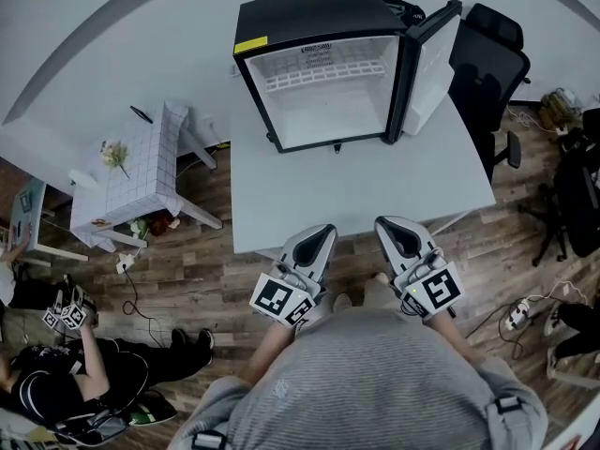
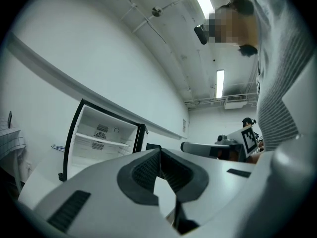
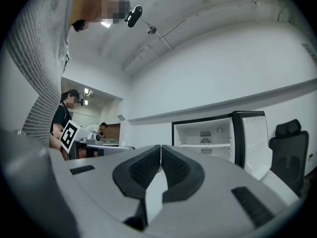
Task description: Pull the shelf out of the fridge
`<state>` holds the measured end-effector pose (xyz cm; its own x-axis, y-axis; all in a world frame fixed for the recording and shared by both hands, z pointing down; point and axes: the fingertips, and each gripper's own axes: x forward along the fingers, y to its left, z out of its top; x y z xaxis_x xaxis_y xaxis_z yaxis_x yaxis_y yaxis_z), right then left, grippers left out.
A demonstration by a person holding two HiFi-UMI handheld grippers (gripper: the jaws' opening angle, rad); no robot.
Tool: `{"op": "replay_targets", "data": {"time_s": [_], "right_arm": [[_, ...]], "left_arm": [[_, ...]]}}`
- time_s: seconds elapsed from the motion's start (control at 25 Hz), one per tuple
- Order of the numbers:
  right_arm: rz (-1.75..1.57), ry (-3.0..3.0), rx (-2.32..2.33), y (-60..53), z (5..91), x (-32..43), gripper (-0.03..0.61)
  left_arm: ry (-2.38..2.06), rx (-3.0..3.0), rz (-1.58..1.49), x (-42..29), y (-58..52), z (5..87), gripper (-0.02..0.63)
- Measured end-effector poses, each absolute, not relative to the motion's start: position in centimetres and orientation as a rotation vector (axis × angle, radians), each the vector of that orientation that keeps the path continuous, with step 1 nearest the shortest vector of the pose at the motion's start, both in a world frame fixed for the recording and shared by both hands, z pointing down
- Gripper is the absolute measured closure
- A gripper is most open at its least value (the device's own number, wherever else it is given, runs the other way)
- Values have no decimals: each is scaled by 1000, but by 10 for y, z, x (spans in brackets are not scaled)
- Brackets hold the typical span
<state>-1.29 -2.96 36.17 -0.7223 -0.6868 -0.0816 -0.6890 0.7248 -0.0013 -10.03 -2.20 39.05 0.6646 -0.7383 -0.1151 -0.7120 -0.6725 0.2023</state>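
Note:
A small black fridge (image 1: 319,64) stands on the white table (image 1: 375,195) at its far side, its door (image 1: 427,64) swung open to the right. Inside, a white wire shelf (image 1: 319,71) spans the upper part; the shelf (image 2: 101,142) shows in the left gripper view and the shelf (image 3: 205,146) in the right gripper view too. My left gripper (image 1: 317,242) and right gripper (image 1: 398,234) hover side by side at the table's near edge, well short of the fridge. Both are shut, jaws touching, nothing between them.
A white gridded side table (image 1: 131,172) with small items stands left of the table. A black office chair (image 1: 487,73) sits behind the fridge door at right. Another person (image 1: 66,373) sits on the floor at bottom left. Cables and a power strip (image 1: 517,315) lie at right.

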Motion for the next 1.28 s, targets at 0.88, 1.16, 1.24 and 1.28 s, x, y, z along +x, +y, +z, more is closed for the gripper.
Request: {"op": "replay_targets", "data": {"time_s": [0.88, 1.16, 1.24, 1.28], "right_arm": [[85, 2853, -1000, -183, 342, 20, 565], [60, 2849, -986, -208, 343, 20, 565], [59, 2855, -976, -213, 344, 18, 565], [59, 2858, -971, -216, 344, 17, 565]], "left_arm": [[-1339, 2725, -331, -54, -160, 366, 600], [-1345, 2706, -312, -51, -183, 368, 600], [-1340, 2695, -321, -52, -191, 368, 600], [-1339, 2688, -323, -52, -194, 369, 600]]}}
